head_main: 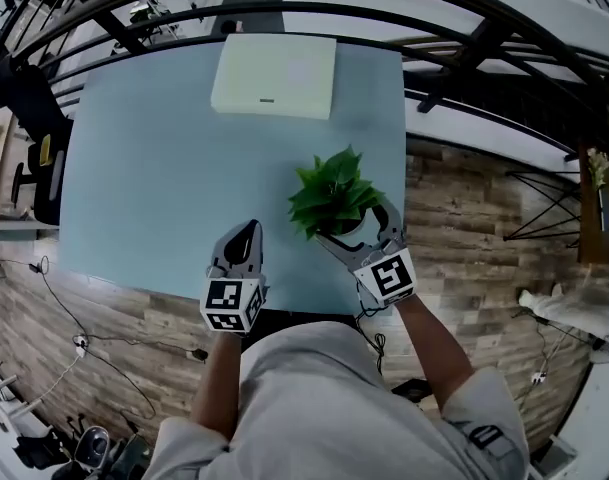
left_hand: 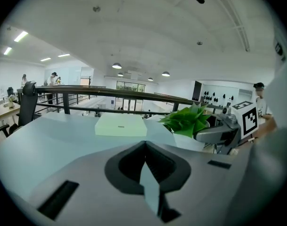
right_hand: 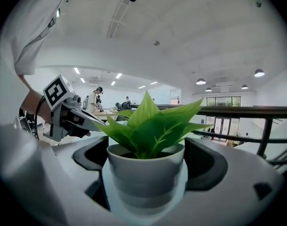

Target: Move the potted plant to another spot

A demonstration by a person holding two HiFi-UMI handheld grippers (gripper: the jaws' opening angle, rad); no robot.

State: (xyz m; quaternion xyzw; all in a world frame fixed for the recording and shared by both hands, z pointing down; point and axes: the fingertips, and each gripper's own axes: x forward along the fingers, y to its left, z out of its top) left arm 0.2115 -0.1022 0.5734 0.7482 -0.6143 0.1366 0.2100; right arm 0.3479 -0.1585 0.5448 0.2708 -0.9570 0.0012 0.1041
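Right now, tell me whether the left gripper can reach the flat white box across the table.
Probably yes: only bare table lies between the left gripper and the flat white box. The potted plant stands off right, between the right gripper's jaws.

Head view looks steeply down on the bench (head_main: 164, 168); left hand-held gripper (head_main: 248, 230) view faces low across it; right hand-held gripper (head_main: 356, 224) view sits close on the potted plant (right_hand: 145, 145), seen in all three.
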